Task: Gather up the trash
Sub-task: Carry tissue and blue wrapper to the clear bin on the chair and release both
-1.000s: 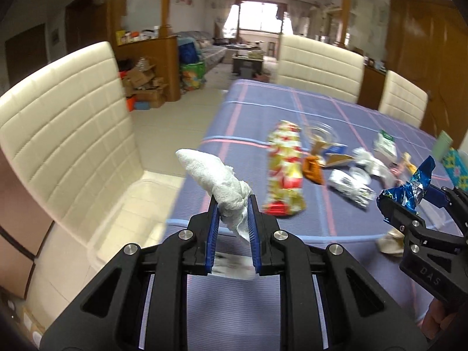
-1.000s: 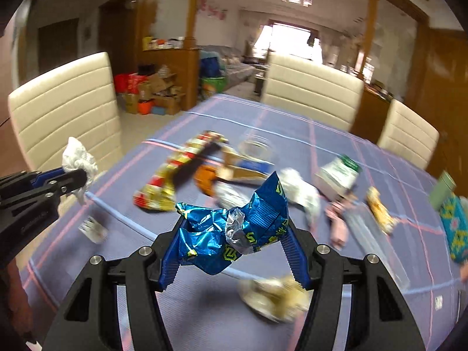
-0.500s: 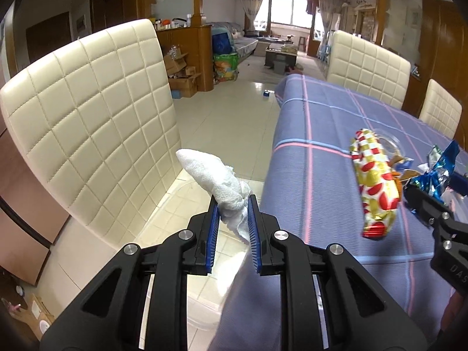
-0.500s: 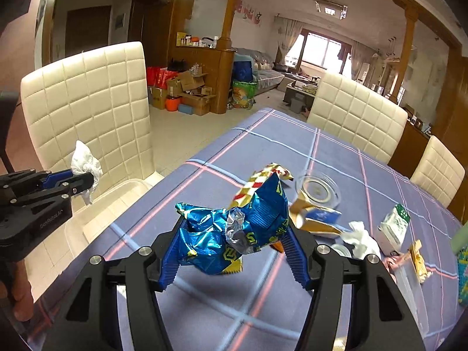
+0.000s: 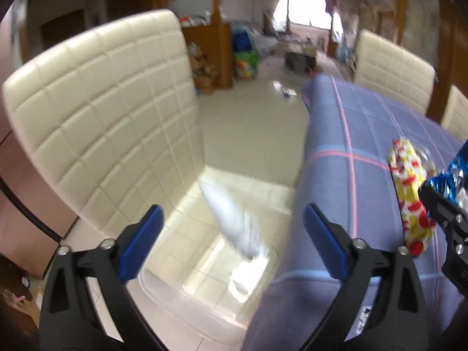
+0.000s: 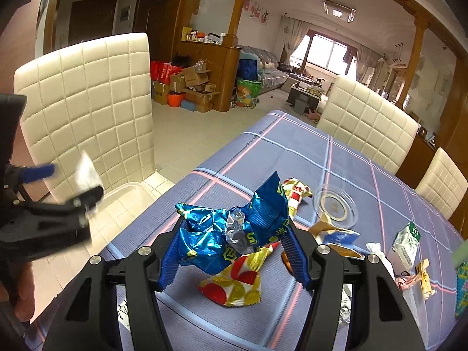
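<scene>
A: How do the jaws stand?

B: The left gripper [image 5: 231, 222] has its jaws spread wide, gripping nothing. The right gripper [image 6: 234, 251] is clenched on a crumpled blue wrapper [image 6: 234, 228].

A: Where is the tissue?

B: The tissue [image 5: 234, 222] is a blurred white streak between the left jaws, touching neither. Its long axis runs steeply, top leaning left and lower end toward a clear bin [image 5: 204, 286] on the chair [image 5: 102, 134] beside the surface [image 5: 351, 152].

A: And the wrapper?

B: It is stretched crosswise between the right jaws, one corner pointing up, above a red-yellow wrapper [image 6: 234, 283] lying on the surface.

A: What does each view show alone?

B: Only the left view shows the bin's inside. Only the right shows the glass dish [image 6: 335, 204], carton [image 6: 405, 245] and smaller scraps.
</scene>
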The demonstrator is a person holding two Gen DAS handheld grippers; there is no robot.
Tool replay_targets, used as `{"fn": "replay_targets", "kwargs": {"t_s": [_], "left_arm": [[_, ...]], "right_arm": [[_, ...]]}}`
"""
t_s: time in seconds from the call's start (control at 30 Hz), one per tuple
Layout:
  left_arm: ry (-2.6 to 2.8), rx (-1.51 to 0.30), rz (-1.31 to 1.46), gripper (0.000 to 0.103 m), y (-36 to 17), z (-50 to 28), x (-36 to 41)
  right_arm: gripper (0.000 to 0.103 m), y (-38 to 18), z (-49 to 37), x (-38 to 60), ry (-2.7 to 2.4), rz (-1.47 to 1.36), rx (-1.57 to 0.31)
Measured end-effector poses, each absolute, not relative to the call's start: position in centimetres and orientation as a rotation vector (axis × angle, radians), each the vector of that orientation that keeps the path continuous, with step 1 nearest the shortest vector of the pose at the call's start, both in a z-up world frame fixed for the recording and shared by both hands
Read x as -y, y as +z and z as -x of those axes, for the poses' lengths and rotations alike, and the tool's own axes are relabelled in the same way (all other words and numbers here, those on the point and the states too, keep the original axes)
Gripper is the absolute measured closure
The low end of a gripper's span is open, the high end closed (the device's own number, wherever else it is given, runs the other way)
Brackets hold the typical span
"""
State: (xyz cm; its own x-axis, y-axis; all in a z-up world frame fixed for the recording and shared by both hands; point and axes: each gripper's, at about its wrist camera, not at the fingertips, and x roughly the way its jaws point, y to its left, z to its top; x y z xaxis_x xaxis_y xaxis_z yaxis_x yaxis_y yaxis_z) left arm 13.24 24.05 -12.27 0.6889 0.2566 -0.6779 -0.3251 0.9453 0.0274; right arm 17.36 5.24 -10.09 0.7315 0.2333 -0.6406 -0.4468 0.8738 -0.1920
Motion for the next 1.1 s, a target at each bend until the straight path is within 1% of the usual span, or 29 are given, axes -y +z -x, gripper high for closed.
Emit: {"fn": "replay_targets", "kwargs": {"t_s": [0.3,0.63,0.87,0.9,0.97,1.0,1.07,1.1], "left_arm": [[0.375,-0.726,0.072,0.003,-12.0,-11.9,-25.3],[0.461,-0.731,0.086,0.003,-11.1,-8.5,-28.4],[0.509,-0.729,0.115,0.003,-11.0,-6.6,-30.2],[0.511,-0.728,0.115,0.003,-11.0,-6.6,-30.2],[0.516,-0.727,0.116,0.003,-11.0,-6.5,-30.2],[0.518,-0.726,0.118,0.003,-11.0,-6.4,-30.2],[0.514,-0.725,0.133,0.003,-11.0,-6.4,-30.2],[0.512,-0.727,0.141,0.003,-11.0,-6.4,-30.3]], "right_arm": [[0.043,-10.2,-17.2,-7.7,0.426,0.376,-0.655],[0.041,-10.6,-16.8,-12.5,0.523,0.422,-0.640],[0.038,-11.5,-16.8,-15.5,0.587,0.441,-0.644],[0.037,-11.6,-16.7,-15.7,0.590,0.449,-0.644],[0.026,-11.7,-16.6,-16.0,0.583,0.470,-0.638],[0.026,-11.6,-16.4,-16.0,0.563,0.481,-0.612],[0.019,-11.5,-16.1,-15.9,0.534,0.496,-0.569],[0.018,-11.3,-16.1,-15.8,0.532,0.496,-0.556]]}}
